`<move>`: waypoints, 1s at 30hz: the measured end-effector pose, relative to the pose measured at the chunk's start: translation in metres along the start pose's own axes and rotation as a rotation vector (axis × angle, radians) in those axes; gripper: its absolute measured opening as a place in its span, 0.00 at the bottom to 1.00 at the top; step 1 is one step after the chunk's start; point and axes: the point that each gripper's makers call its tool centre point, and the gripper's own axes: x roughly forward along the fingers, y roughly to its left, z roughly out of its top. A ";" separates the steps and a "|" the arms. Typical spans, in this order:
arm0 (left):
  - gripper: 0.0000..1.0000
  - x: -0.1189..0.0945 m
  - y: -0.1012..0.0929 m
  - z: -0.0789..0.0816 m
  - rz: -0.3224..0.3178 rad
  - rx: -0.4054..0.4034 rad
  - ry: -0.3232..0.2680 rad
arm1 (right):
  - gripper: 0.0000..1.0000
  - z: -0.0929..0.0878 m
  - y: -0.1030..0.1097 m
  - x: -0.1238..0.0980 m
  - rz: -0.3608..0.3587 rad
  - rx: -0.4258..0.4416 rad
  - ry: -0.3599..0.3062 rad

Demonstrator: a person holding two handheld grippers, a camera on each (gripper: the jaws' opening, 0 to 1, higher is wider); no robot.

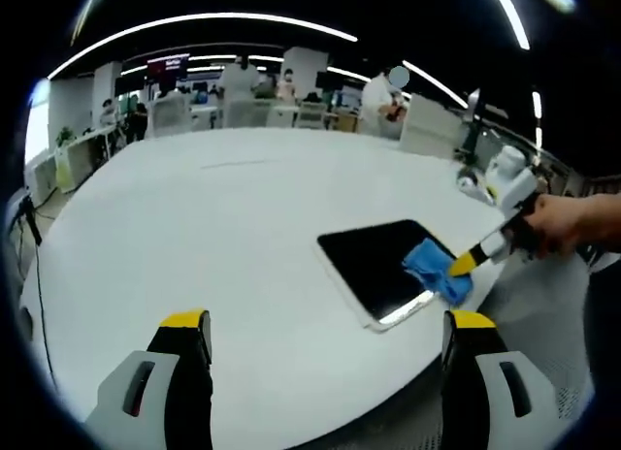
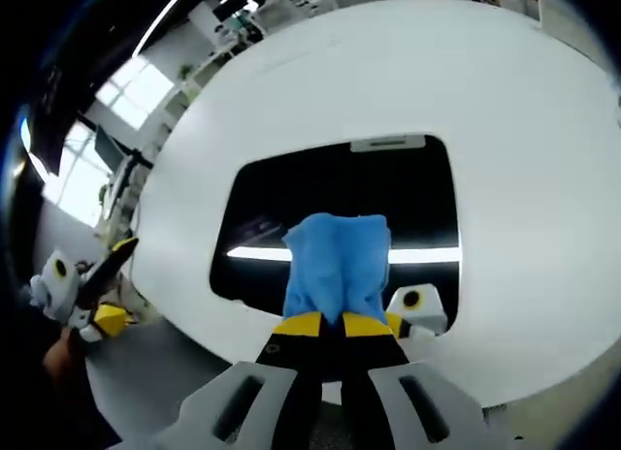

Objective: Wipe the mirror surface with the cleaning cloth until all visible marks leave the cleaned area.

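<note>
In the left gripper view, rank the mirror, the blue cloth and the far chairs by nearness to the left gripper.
1. mirror: ahead, right of centre on the table.
2. blue cloth: on the mirror's right part, held by the right gripper.
3. chairs: beyond the table's far edge.

left gripper view farther back, right gripper view close above, both facing mirror [image 1: 380, 268]

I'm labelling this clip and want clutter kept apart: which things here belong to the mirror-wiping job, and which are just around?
Belong to the job:
- mirror, lying flat on the table
- blue cleaning cloth, pinched in the right tool and resting on the mirror
- left tool, open, held above the table

Just around:
- white table
- chairs and people in the background
</note>
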 end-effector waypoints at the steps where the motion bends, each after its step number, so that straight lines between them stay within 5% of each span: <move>1: 0.99 0.001 0.000 0.002 0.001 0.010 -0.013 | 0.00 -0.001 0.000 0.000 0.000 -0.001 0.003; 4: 0.99 0.002 0.007 -0.007 0.040 0.111 0.032 | 0.00 -0.006 0.002 -0.001 -0.002 -0.007 0.014; 11: 0.99 0.003 0.011 -0.014 0.058 0.171 0.056 | 0.00 -0.007 0.002 -0.001 0.002 0.025 -0.006; 14: 0.99 0.001 0.014 -0.020 0.064 0.162 0.089 | 0.00 -0.007 0.003 0.000 -0.011 -0.003 -0.008; 30: 0.99 0.002 0.012 -0.018 0.056 0.159 0.082 | 0.00 -0.006 0.001 -0.001 0.013 -0.008 0.007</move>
